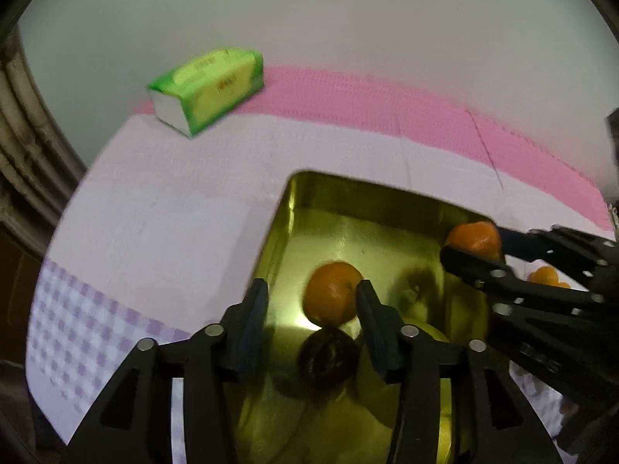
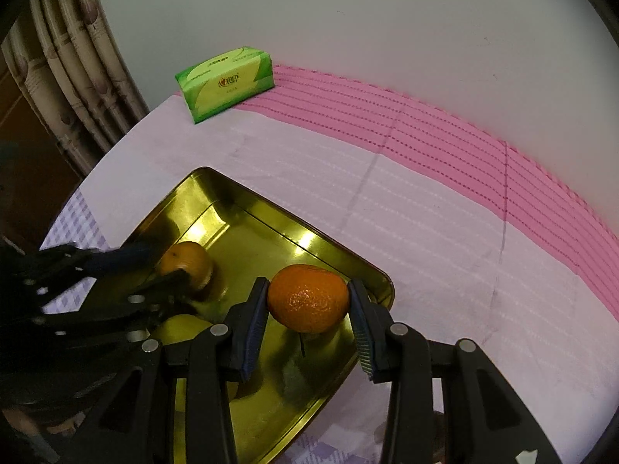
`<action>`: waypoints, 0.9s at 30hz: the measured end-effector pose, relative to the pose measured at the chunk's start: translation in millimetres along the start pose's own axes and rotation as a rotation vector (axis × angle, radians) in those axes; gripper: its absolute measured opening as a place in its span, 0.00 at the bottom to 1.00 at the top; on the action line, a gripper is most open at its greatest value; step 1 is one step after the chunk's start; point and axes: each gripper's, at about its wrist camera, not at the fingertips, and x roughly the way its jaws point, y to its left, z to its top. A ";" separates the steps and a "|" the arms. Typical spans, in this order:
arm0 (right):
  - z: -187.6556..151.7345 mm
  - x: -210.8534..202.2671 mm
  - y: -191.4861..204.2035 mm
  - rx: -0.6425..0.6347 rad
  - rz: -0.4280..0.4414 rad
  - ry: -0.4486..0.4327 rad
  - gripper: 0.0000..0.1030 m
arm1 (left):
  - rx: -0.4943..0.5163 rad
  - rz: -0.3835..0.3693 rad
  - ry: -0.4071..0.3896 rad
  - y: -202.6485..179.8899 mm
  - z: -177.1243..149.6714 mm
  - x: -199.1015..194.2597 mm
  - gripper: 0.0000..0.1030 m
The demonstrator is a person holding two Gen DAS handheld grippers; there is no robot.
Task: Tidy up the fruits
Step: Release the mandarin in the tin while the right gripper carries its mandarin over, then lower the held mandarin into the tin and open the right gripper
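two grippers over the gold tray
right gripper clamps an orange; left gripper gapes empty over another orange. green tissue pack well apart.

Your right gripper hangs over the tray's right end, an orange filling its jaws. At nine o'clock your left gripper and a second orange block the way; a yellow fruit crowds seven o'clock. From twelve round to three o'clock bare cloth lies open. The tissue pack sits far off at eleven.
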 end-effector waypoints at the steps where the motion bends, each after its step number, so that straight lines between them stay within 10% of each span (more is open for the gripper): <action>1: 0.3 1.5 0.2 -0.002 -0.002 0.001 0.37 | -0.002 0.001 -0.013 1.3 -0.3 -6.0 0.49; 11: 1.4 12.9 3.2 -0.028 -0.031 0.030 0.37 | -0.097 0.134 -0.114 41.6 -10.5 -50.7 0.52; 27: 2.6 22.6 12.8 -0.049 -0.075 0.071 0.39 | -0.217 0.151 -0.042 64.3 -25.0 -33.3 0.52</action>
